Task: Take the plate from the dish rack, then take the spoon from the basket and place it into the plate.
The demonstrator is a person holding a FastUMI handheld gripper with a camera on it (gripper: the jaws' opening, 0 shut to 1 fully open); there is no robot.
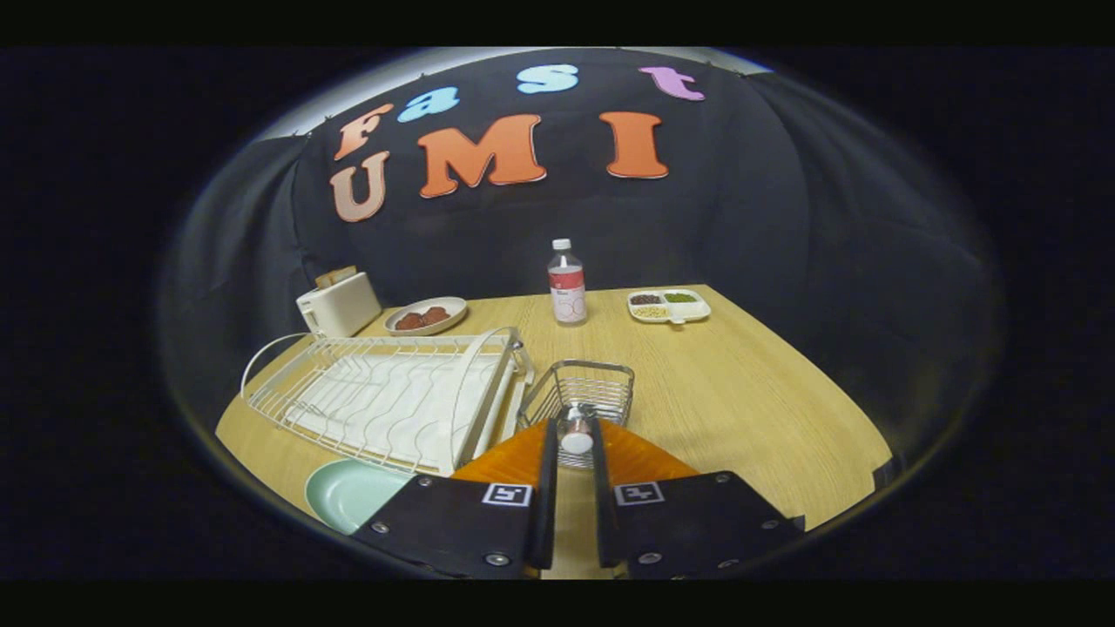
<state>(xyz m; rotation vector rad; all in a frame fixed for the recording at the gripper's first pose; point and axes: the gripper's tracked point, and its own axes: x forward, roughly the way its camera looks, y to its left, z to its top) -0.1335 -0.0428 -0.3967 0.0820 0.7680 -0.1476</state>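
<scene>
My claw has its fingers drawn in close on the spoon, pinching its pale, rounded handle end between them, just over the basket. The plate already lies on the surface, beside the near corner of the rack, so I judge the first step done; the spoon still needs carrying across and setting into it. The plate is smooth, round, mint green. The basket is bright wire mesh, squarish. The rack is white wire over a ribbed tray. The surface is pale wood grain.
</scene>
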